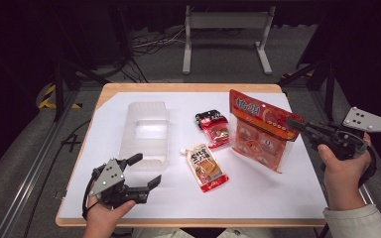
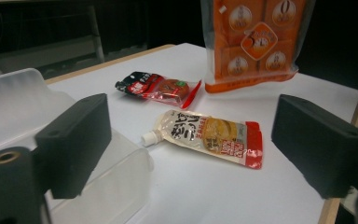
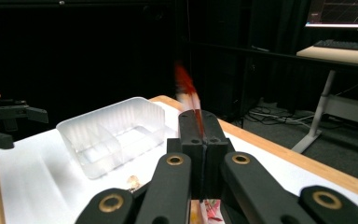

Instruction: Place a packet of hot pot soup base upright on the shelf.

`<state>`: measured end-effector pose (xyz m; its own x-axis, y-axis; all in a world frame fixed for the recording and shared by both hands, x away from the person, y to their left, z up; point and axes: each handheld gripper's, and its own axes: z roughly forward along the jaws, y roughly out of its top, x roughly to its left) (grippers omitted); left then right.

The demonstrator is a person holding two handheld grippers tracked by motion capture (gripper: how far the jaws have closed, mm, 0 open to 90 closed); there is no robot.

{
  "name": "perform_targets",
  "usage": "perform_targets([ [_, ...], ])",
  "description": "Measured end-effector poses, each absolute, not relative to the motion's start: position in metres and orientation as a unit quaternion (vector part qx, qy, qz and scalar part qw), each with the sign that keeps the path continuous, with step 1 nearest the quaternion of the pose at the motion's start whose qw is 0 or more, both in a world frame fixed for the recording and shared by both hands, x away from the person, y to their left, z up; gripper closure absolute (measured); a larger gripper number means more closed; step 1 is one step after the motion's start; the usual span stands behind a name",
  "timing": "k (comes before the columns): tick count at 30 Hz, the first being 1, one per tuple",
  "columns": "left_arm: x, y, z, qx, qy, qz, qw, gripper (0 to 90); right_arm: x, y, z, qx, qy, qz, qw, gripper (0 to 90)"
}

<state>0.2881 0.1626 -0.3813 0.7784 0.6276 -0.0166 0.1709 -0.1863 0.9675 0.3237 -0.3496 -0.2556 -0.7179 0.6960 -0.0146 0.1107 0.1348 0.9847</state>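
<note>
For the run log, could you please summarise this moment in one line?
right gripper: shut on orange bag, lifted | left gripper: open, holding nothing | spout pouch: flat on table | clear bin: nothing inside

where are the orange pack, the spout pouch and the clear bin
orange pack (image 1: 261,133) high view, on its clear front
spout pouch (image 2: 208,136) left gripper view, on its printed middle
clear bin (image 1: 145,130) high view, on its floor

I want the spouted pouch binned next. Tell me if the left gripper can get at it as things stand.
Probably yes. The left gripper is open, holds nothing, and points at the spouted pouch, which lies flat on bare table. The clear bin sits off to its side, not between them.
</note>
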Motion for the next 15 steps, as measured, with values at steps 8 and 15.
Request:
perform_targets([
  [8,0.293,0.153,-0.377,0.748,0.27,0.161,0.585,9.6,0.325,-0.348,-0.247,0.283,0.71,0.594,0.252,90.0],
  [15,0.306,0.139,-0.377,0.739,0.269,0.13,0.603,1.5,0.326,-0.342,-0.24,0.27,0.708,0.604,0.247,90.0],
])
